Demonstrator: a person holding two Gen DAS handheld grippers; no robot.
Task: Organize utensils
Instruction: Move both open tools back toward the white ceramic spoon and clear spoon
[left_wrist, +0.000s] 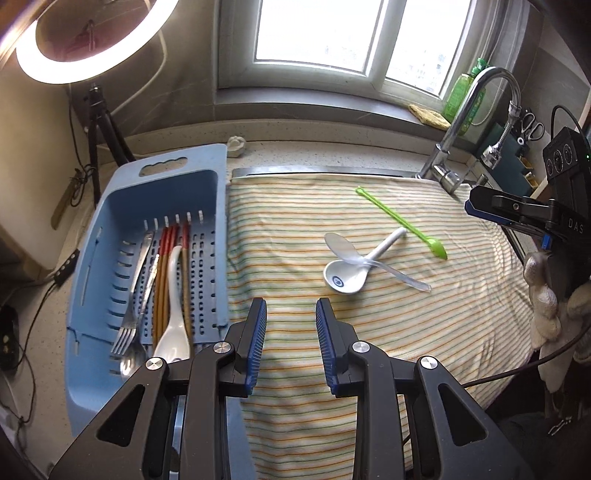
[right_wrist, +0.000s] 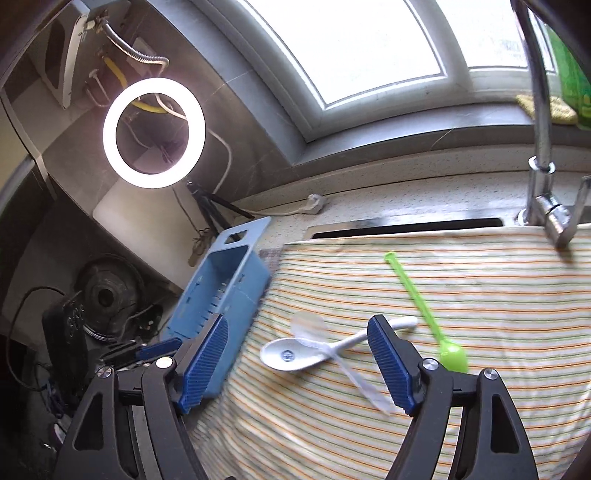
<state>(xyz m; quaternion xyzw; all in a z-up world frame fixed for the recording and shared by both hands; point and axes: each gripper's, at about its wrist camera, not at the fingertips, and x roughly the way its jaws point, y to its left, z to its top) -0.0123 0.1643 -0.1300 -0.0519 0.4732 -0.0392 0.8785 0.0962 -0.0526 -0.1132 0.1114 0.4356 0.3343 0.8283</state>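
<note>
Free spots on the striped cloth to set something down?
Bare striped cloth between the left gripper and the ceramic spoon, and from the blue tray across to the green spoon. Crowded mid-cloth: clear plastic spoon lies across the ceramic one.

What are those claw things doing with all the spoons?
A person is sorting utensils with two hand-held grippers. The blue basket already holds forks, chopsticks and a white spoon. Three spoons are left on the striped cloth: a white spoon, a clear spoon lying across it, and a green spoon. Both the left gripper and the right gripper are open and empty.
</note>
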